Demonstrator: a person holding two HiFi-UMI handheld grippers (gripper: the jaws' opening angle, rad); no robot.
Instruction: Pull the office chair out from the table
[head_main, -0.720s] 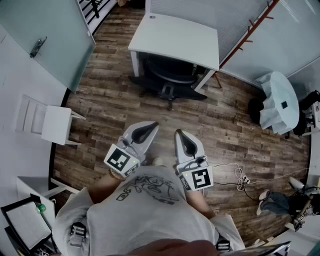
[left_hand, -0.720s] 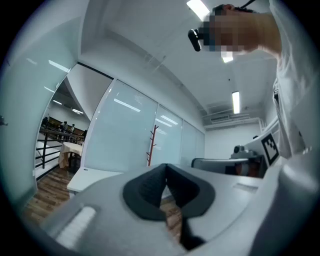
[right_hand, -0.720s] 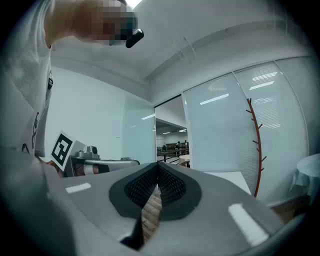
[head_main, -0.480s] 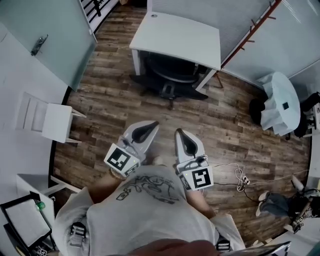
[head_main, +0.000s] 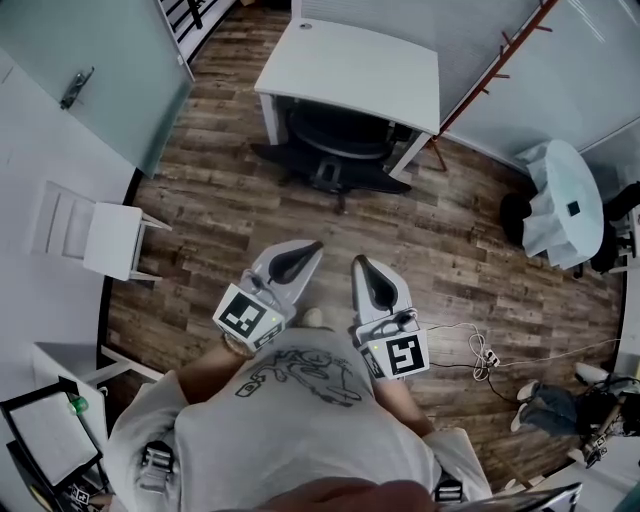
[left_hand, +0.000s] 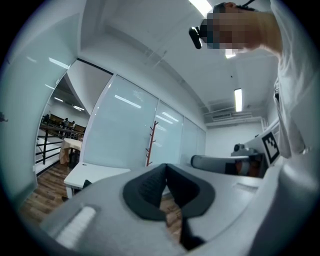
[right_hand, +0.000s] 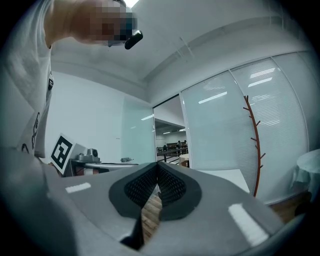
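A black office chair (head_main: 335, 150) is tucked under the white table (head_main: 355, 70) at the top of the head view; its seat and star base show below the tabletop's near edge. My left gripper (head_main: 314, 246) and right gripper (head_main: 356, 261) are held side by side in front of my chest, well short of the chair, over the wooden floor. Both are shut with nothing between the jaws. In the left gripper view the table (left_hand: 92, 174) shows beyond the closed left gripper (left_hand: 165, 167). The right gripper view shows the closed right gripper (right_hand: 157, 165) and the table (right_hand: 225, 176).
A white chair (head_main: 100, 238) stands against the left wall. A red coat stand (head_main: 495, 60) rises right of the table. A cloth-covered round table (head_main: 560, 200) sits at the right. A cable and power strip (head_main: 480, 352) lie on the floor by my right side. A glass door (head_main: 90, 80) is at top left.
The view has shifted slightly toward the table and chair. Both grippers stay shut in the same pose before my chest.
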